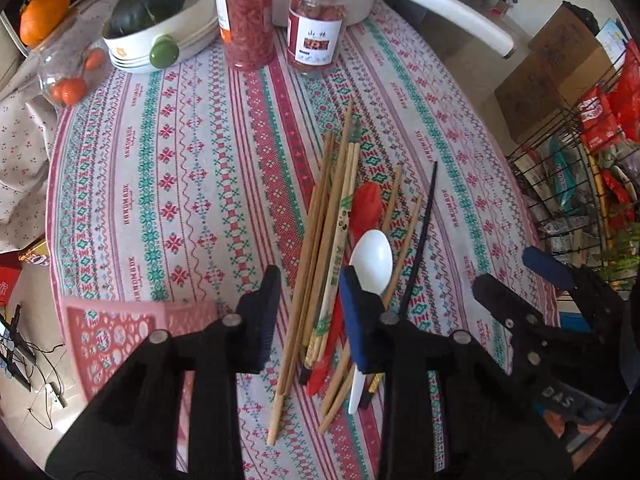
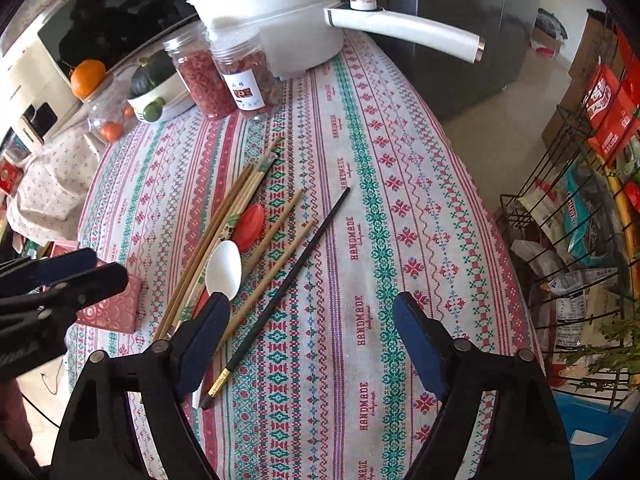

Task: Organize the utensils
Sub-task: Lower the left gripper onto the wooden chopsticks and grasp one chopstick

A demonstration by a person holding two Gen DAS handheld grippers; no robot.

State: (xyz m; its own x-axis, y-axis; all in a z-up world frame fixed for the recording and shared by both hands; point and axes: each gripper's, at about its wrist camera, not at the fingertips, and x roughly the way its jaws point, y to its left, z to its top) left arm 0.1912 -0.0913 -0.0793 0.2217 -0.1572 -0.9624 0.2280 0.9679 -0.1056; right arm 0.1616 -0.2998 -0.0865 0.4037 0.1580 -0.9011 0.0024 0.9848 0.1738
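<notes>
Both hand-held grippers, left (image 1: 310, 320) and right (image 2: 308, 344), gape empty above the counter (image 2: 400, 208). Mid-frame lie light, stiff chopsticks (image 1: 320, 240), likely to roll; pinch mid-shaft. The white spoon (image 2: 223, 267) looks slick.

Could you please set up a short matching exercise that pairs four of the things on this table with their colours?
Things:
1. spoon nearest the grippers
2. spoon lying beyond it
3. lone dark chopstick
4. flat box by the table edge

Colours:
A. pink
B. white
C. black
D. red

Pairs: 1-B, 2-D, 3-C, 4-A
</notes>
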